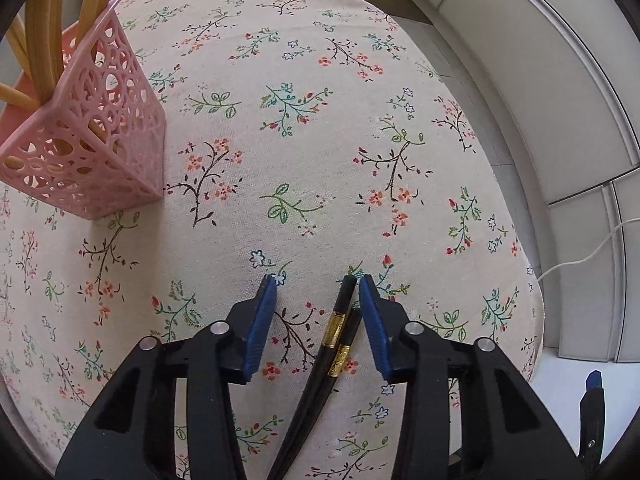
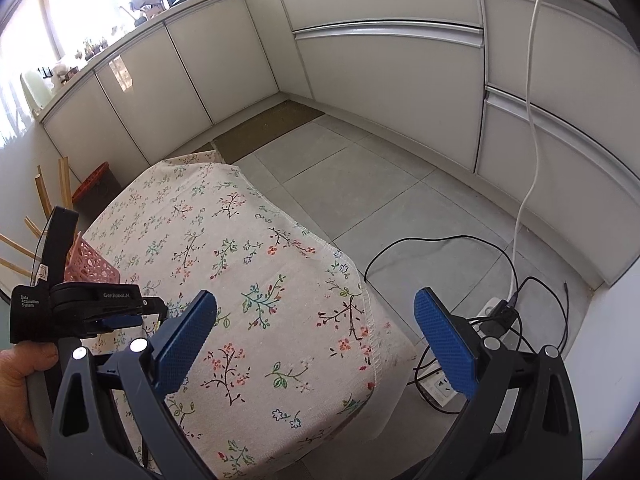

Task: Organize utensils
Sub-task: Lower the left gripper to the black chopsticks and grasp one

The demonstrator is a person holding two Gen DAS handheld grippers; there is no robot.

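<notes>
Chopsticks (image 1: 338, 344), a black pair with gold bands near the top end, lie between the fingers of my left gripper (image 1: 318, 284), close against its right blue pad (image 1: 374, 328). From the left wrist view I see a wide gap between the sticks and the other pad, so I read the jaws as part-closed and not yet clamped on anything. No earlier look to compare.

Handling, as I judge it: light, stiff, thin, with a smooth lacquered-looking finish, so likely slippery. Two loose sticks can scissor or roll apart under a pinch. I would take hold across both at once, near the gold bands, where they sit side by side and the pads can trap them together. Their lower ends run under the gripper body and out of sight.

Looks: round black shafts, blunt square-cut tops, one stick reaching slightly further than the other, bands ornate and shiny.

Place: on the floral tablecloth (image 1: 304, 128), well apart from the pink lattice utensil holder (image 1: 100, 132) at the left, which already stands with wooden utensils (image 1: 48, 32) in it.

My right gripper (image 2: 316, 328) hangs wide open over the table's near corner, nothing between its blue pads (image 2: 184, 344). A hand (image 2: 24, 384) grips the left tool at the frame's edge.
</notes>
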